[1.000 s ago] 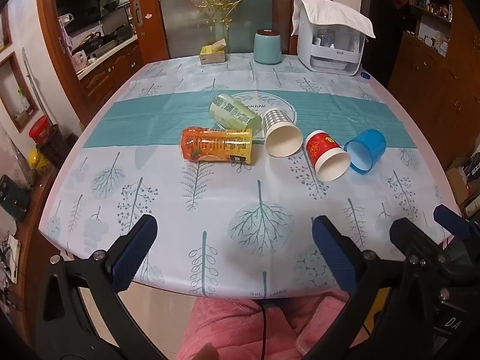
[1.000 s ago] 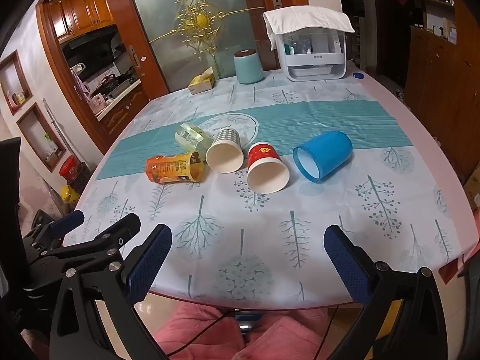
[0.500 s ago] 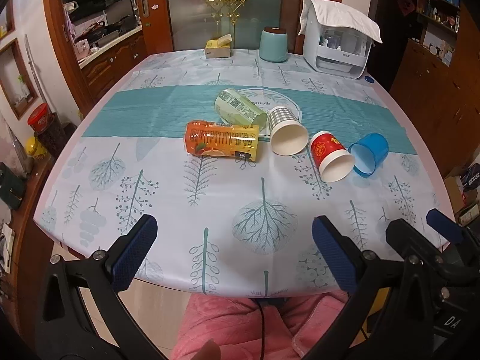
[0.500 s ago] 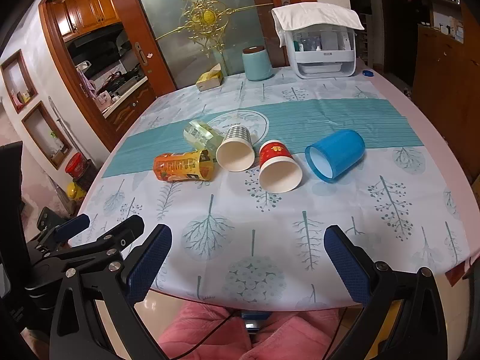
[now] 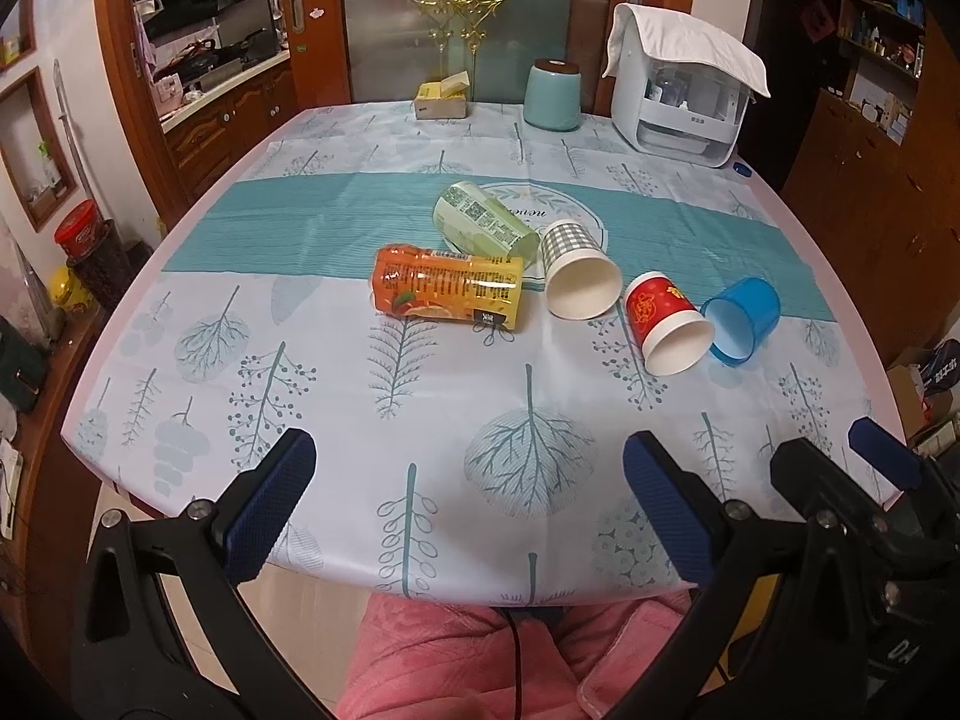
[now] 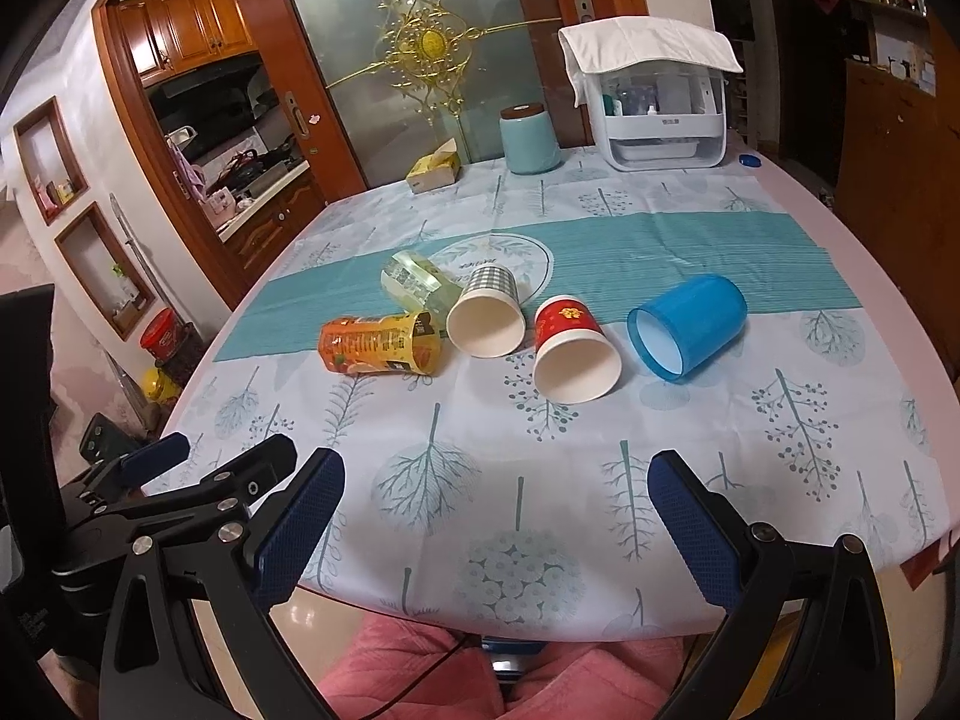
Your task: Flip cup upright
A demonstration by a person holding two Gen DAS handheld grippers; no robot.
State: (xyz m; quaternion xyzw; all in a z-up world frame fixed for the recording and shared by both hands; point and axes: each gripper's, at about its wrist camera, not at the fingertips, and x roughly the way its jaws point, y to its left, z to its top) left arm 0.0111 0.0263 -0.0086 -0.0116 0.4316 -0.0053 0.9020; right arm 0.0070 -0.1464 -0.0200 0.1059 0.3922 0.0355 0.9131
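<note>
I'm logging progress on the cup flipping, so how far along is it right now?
Nothing is done yet: the orange cup, green cup, checkered cup, red cup and blue cup all lie on their sides on the table. In hand: nothing; the left hand-held gripper and right hand-held gripper are open at the near edge. All five remain to be flipped.

Five cups on their sides: blue cup, red cup; left claw wide apart

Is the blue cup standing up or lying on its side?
On its side. The blue cup lies on the tablecloth with its open mouth facing the camera, pale inside visible, right of the red paper cup.
</note>
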